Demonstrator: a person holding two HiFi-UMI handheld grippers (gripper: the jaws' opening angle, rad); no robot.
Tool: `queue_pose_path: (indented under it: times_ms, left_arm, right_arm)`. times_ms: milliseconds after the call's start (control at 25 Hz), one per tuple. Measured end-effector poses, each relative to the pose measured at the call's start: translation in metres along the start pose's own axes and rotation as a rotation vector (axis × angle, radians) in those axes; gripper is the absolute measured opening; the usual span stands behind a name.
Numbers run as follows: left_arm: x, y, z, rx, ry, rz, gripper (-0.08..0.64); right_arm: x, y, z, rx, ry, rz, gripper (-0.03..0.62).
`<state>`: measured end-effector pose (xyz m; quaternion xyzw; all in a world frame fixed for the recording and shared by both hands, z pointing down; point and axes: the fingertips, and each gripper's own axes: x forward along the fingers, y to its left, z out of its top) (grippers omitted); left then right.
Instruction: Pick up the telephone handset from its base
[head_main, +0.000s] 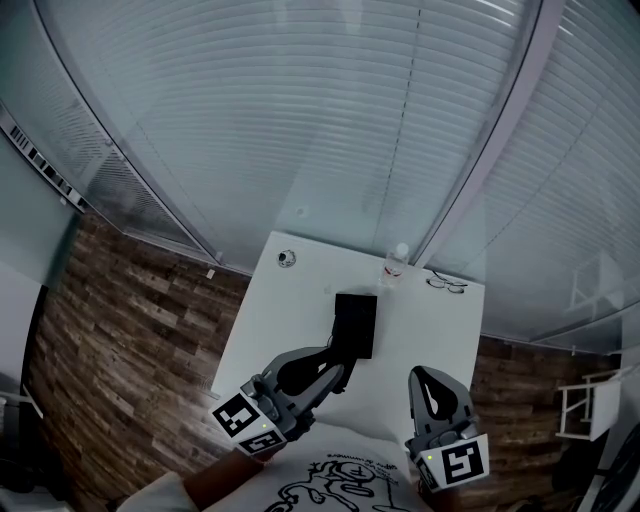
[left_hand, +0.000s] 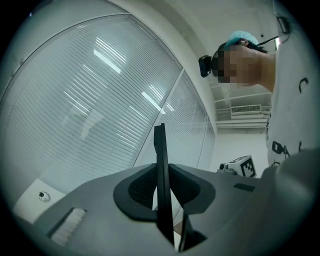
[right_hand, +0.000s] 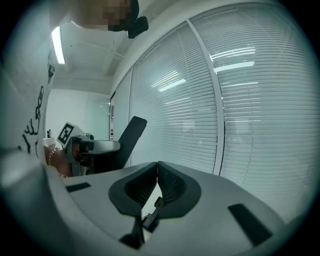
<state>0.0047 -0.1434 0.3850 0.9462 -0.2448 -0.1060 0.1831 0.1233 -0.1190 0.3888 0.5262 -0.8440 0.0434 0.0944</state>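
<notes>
Grey left gripper (head_main: 333, 365): reaches forward from the lower left, roughly level and rolled to one side. Its marker cube (head_main: 245, 420) sits nearest the body.
Left forearm (head_main: 205, 480): bare, comes in from the bottom-left corner at a slant toward the table's middle.
Left claw: clamped on the black flat slab-shaped telephone handset (head_main: 355, 322). In the left gripper view the slab stands edge-on and upright between the two pads.
Handset position: held at its near end, over the middle of the white rectangular table (head_main: 262, 335). Its far end points away from the person. The base cannot be made out.
Grey right gripper (head_main: 428, 376): just right of the handset and apart from it, pointing forward and slightly down, marker cube (head_main: 458, 463) at the rear.
Right claw: pads together, nothing between them.
Table edges: the left edge borders brown wood-pattern floor (head_main: 130, 330). The far edge meets glass walls with white slatted blinds (head_main: 330, 120).
Far-edge items: small round object (head_main: 287, 258) by the left corner, clear plastic bottle (head_main: 397, 264) mid-edge, thin-framed spectacles (head_main: 447, 285) toward the right corner.
Open room: bare white tabletop lies on both sides of the handset and between it and the far-edge items.
</notes>
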Motion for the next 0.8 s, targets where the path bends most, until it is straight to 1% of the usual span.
queue_pose_path:
  times_ms: [440,800]
  left_arm:
    - [-0.0002,0.0031,-0.0005,-0.039,-0.014,0.005,0.069]
    - [0.0016,0.0047,-0.0032,-0.051,-0.014,0.004,0.069]
  right_arm:
    - [-0.0009,0.0001,0.0005,0.005,-0.002,0.002,0.006]
    - [-0.0009,-0.0022,0.0001,0.006,-0.003,0.001,0.006]
